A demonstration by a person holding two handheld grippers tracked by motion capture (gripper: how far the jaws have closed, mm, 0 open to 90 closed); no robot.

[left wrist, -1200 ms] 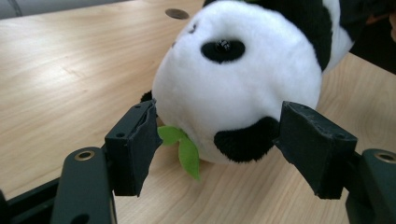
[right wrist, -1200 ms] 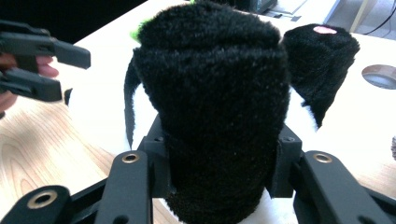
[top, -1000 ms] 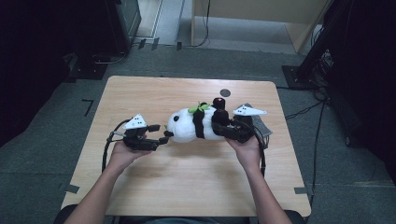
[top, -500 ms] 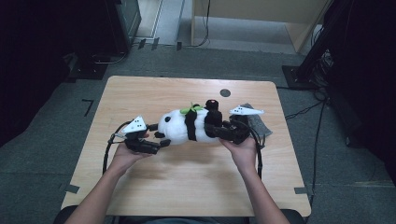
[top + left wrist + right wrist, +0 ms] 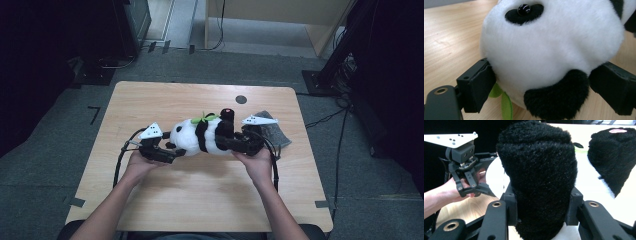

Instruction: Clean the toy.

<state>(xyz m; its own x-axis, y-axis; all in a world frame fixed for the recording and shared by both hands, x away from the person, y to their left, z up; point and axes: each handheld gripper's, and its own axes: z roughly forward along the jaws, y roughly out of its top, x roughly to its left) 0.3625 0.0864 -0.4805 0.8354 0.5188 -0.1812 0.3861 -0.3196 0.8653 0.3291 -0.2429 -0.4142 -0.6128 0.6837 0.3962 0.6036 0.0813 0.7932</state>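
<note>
A black-and-white plush panda [image 5: 200, 137] lies on its side on the wooden table [image 5: 200, 200], head to the left. My left gripper [image 5: 172, 152] stands at the head [image 5: 544, 50], and its jaws have just been opening. They now flank the head widely, the pads [image 5: 476, 87] barely brushing the fur, so the gripper is open. A green felt leaf [image 5: 504, 102] pokes out under the head. My right gripper [image 5: 227, 141] is shut on one black leg [image 5: 539, 182], squeezed between both pads. The other leg [image 5: 614, 152] has a pink sole.
A crumpled grey cloth [image 5: 272, 132] lies just behind the right hand. A small dark round spot [image 5: 241, 99] marks the table's far side. The left hand and its gripper [image 5: 474, 187] appear in the right gripper view beyond the leg.
The panda has shifted a little to the left, bringing its head between the left jaws. Those jaws stand wider than before. The right grip on the leg is unchanged.
</note>
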